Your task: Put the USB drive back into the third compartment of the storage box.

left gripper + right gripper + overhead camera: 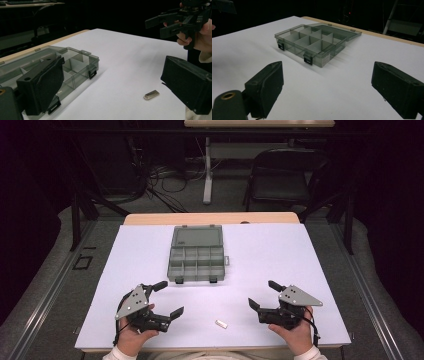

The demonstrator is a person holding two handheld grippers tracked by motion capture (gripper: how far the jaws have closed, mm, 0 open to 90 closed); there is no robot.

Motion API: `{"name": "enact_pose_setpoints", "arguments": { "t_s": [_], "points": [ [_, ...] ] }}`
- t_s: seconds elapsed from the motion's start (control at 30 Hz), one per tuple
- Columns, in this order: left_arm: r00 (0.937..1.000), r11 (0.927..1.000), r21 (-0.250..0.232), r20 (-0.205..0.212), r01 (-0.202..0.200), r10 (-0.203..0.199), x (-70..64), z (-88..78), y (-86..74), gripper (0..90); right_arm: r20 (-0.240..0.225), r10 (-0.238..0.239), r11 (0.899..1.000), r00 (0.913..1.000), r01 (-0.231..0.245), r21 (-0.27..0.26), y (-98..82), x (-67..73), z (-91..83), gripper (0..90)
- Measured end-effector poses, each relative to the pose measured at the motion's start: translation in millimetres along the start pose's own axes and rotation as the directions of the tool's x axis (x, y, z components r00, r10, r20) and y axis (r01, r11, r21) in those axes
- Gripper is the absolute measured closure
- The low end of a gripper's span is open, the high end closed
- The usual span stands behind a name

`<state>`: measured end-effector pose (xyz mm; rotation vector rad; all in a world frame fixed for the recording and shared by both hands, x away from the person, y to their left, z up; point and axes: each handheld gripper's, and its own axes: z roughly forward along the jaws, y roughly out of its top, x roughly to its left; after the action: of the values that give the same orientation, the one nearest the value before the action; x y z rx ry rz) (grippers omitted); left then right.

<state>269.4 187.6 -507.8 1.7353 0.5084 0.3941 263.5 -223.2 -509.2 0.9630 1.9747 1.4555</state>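
One open grey translucent plastic compartment box [196, 256], one small silver metal piece [221, 324] on white table [280, 255]; left gripper [164, 299] and right gripper [264, 295], both jaws wide, empty.

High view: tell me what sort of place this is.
Probably a lab or recording studio: dark surroundings, cables trailing on the floor, a folding chair behind, and a white-covered table holding a compartment box.
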Motion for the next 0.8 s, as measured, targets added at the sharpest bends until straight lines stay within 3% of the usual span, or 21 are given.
{"name": "enact_pose_setpoints", "arguments": {
  "t_s": [0.37,0.47,0.8],
  "points": [
    [0.9996,0.9994,0.028,0.02,0.018,-0.019,-1.1,4.2,-3.2,5.6,-0.029,-0.017,1.0,0.9994,0.018,0.026,-1.0,6.3,7.6,9.4],
    [0.9995,0.9994,0.027,0.022,0.02,-0.021,-2.2,6.0,-3.9,6.0,-0.044,-0.014,0.999,0.9989,0.016,0.037,-1.5,8.1,10.3,13.1],
    [0.9993,0.9991,0.04,0.034,0.011,-0.013,-5.4,6.2,-4.6,7.9,-0.085,-0.058,0.994,0.9946,0.066,0.088,-3.1,19.8,19.7,15.9]
  ]
}}
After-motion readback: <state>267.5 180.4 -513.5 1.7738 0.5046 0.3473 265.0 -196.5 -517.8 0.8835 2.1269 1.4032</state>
